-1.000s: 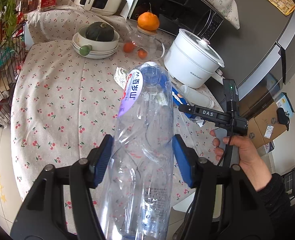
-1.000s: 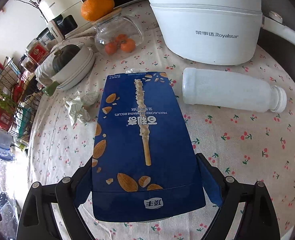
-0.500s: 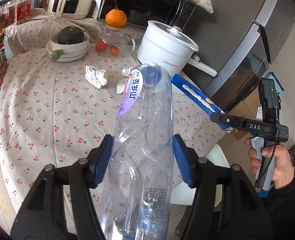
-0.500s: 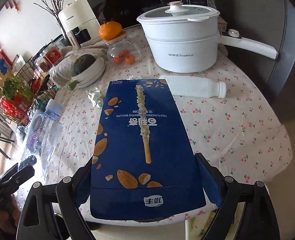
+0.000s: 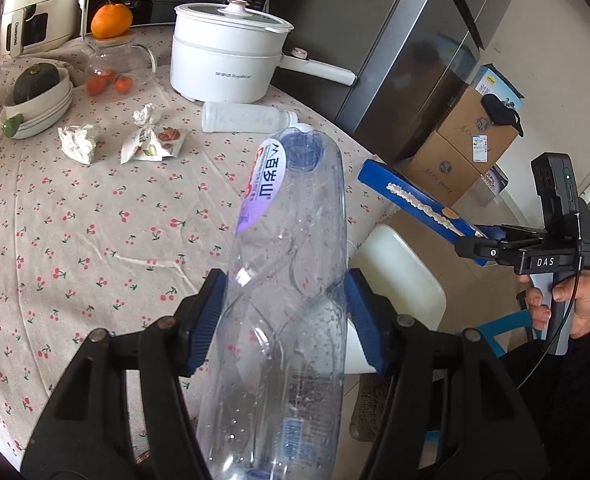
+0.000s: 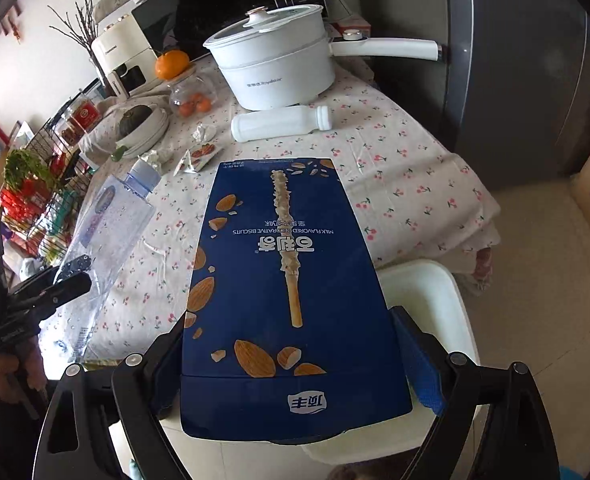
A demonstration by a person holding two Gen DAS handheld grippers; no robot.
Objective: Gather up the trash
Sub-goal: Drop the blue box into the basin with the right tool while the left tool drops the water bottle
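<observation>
Bottle: clear bottle (image 5: 283, 280) is sitting crosswise in the left gripper (image 5: 285, 316), jaws closing on its dented body, long axis pointing forward and up, capped neck away from the camera.
Box: blue biscuit box (image 6: 287, 280) is being held flat in the right gripper (image 6: 295, 364), jaws pressing its two long edges, long axis running straight ahead.
Position: both items are hanging off the counter (image 5: 95, 216) edge, above a white chair (image 6: 427, 304); no bin is showing in either view.
Remaining trash: white bottle (image 5: 247, 118) is lying on its side by the pot (image 5: 227, 60), long axis across the counter; wrapper (image 5: 151, 146) and two paper wads (image 5: 77, 142) are lying left of it.
Nearer hand: right gripper seems nearer the white bottle, left nearer the wads.
Next move, judged: both hands are full, so dropping these off is coming first.
</observation>
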